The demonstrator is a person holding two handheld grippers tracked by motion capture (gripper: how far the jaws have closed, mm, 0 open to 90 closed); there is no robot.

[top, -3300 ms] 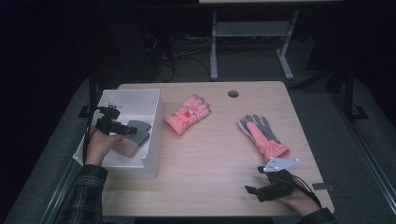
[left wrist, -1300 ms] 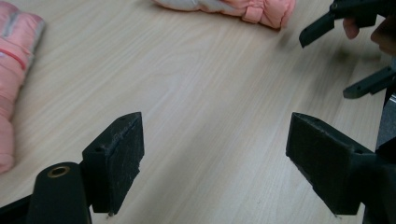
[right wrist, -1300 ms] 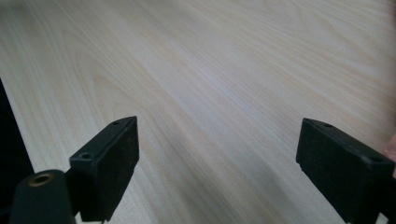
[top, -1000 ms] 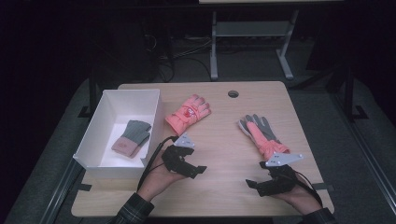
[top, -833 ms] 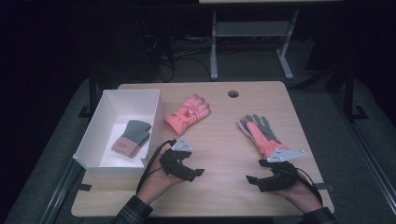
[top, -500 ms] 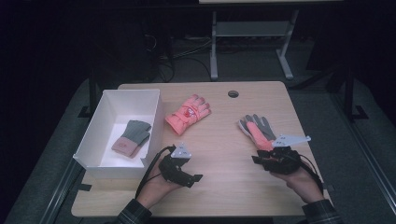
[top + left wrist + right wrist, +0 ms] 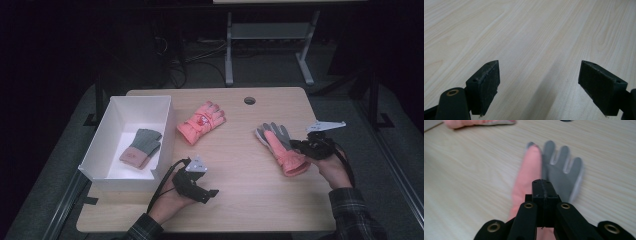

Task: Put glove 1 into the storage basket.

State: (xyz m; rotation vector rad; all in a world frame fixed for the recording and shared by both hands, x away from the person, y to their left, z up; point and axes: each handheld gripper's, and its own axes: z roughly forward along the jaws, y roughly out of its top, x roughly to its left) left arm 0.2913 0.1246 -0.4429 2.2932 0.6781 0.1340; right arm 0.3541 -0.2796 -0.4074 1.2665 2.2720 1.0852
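The desk (image 7: 240, 200) holds a white box (image 7: 107, 150) and a pink-and-grey glove (image 7: 280, 145). The right gripper (image 7: 543, 185) hangs over this glove, jaws just pressed together, empty. The left gripper (image 7: 539, 85) waits wide open. Closed jaws might only push the glove away.

A: Where could a claw pass on the bench (image 7: 235, 200)?

B: The near strip and the middle, between the white box (image 7: 165, 107) and the grey-palmed glove (image 7: 280, 145), lie bare.

A: And the obstacles?

B: The box's walls at left, the pink glove (image 7: 200, 121) just beside them, and the left claw (image 7: 212, 192) resting near the front edge.
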